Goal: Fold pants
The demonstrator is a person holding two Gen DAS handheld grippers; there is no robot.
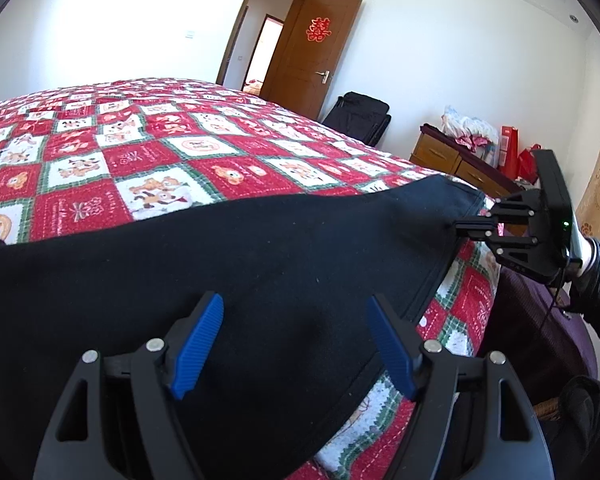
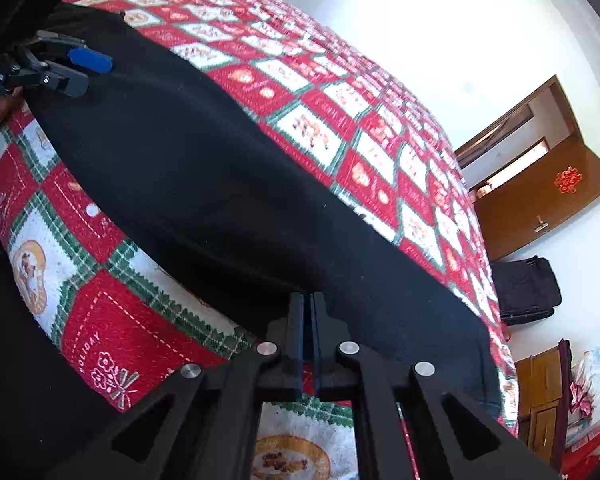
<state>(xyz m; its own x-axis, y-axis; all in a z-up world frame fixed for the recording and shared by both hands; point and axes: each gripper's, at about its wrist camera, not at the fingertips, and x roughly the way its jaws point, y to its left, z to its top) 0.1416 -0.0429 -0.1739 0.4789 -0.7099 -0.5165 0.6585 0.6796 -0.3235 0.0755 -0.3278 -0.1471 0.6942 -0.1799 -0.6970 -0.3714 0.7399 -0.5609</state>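
Observation:
Black pants (image 1: 228, 264) lie flat along the near edge of a bed with a red, white and green patchwork quilt (image 1: 140, 148). My left gripper (image 1: 296, 344) is open, its blue pads spread just above the pants near one end. My right gripper (image 2: 309, 320) is shut on the pants' edge (image 2: 260, 240) at the other end. In the left wrist view the right gripper (image 1: 460, 225) pinches the hem at the far right. In the right wrist view the left gripper (image 2: 80, 68) hovers open over the far end of the pants.
The quilt (image 2: 340, 120) covers the whole bed. A brown door (image 1: 312, 52) stands open at the back. A black bag (image 1: 358, 116) leans on the wall. A wooden dresser (image 1: 456, 160) with clutter stands at the right. A purple surface (image 1: 532, 320) lies beside the bed.

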